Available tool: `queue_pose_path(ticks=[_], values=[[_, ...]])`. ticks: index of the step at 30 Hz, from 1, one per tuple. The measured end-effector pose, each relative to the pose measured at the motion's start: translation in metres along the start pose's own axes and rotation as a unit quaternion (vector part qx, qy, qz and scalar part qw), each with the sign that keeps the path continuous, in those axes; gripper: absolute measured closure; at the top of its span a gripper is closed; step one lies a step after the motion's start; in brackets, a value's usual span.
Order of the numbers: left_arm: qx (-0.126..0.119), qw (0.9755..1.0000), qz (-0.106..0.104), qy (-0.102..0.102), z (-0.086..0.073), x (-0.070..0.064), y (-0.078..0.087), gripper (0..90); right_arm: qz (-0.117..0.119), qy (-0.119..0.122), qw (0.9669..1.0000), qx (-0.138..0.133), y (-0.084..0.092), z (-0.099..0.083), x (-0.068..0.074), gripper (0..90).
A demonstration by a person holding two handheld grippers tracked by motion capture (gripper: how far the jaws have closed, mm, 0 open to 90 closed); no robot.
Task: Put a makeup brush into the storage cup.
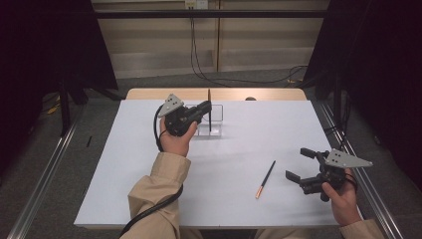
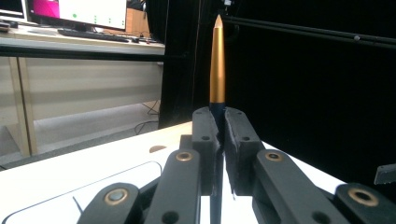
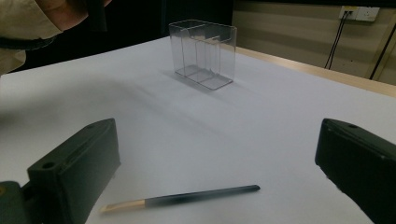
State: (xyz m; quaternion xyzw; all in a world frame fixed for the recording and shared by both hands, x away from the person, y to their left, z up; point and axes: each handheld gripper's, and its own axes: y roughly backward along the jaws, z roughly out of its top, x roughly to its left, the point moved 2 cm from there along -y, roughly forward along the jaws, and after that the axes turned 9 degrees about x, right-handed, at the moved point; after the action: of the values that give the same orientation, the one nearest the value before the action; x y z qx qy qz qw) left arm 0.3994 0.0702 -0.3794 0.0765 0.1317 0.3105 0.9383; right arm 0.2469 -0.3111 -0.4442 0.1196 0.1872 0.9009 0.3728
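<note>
Black jaws of the left gripper (image 2: 219, 140) stand clamped on a gold-tipped pen (image 2: 217, 60), which rises upright from between the pads, pointed end up. Held that way, the pen can, I judge, be lowered straight into the clear plastic holder (image 3: 203, 53), whose narrow compartments open upward; in the high view the pen (image 1: 209, 110) hangs just over or at that holder (image 1: 217, 119), though which compartment I cannot tell. Nearer the person, a second pen (image 1: 265, 179) lies flat on the white bench (image 1: 124, 189). The right gripper (image 1: 298, 164) waits just beside it, jaws wide apart and empty, the pen (image 3: 187, 198) lying between them.
</note>
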Motion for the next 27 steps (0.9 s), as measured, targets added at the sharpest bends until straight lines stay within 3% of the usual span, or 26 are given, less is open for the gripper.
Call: queue_pose_path(ticks=[1, 3, 20, 22, 24, 27], values=[[0.006, 1.0000, 0.001, -0.007, 0.000, 0.001, 0.000, 83.7, 0.001, 0.001, 1.0000, -0.001, 0.000, 0.000, 0.000, 0.0], [0.003, 1.0000, -0.001, 0.000, 0.000, 0.001, -0.003, 83.7, 0.000, 0.001, 1.0000, -0.001, 0.000, 0.000, 0.000, 0.0], [-0.001, 1.0000, 0.008, -0.002, 0.004, 0.005, -0.016, 83.7, 0.005, 0.000, 1.0000, 0.001, 0.000, -0.001, -0.001, 0.0], [0.007, 0.9998, 0.009, -0.014, 0.005, 0.007, -0.016, 83.6, 0.005, -0.001, 1.0000, 0.000, 0.001, -0.001, -0.001, 0.0], [-0.001, 0.9999, 0.013, -0.002, 0.006, 0.006, -0.018, 83.7, 0.005, -0.002, 1.0000, 0.000, 0.001, -0.001, -0.001, 0.0], [-0.002, 0.9998, 0.017, -0.006, 0.008, 0.008, -0.020, 83.7, 0.004, 0.000, 1.0000, 0.001, 0.001, -0.001, -0.001, 0.0]])
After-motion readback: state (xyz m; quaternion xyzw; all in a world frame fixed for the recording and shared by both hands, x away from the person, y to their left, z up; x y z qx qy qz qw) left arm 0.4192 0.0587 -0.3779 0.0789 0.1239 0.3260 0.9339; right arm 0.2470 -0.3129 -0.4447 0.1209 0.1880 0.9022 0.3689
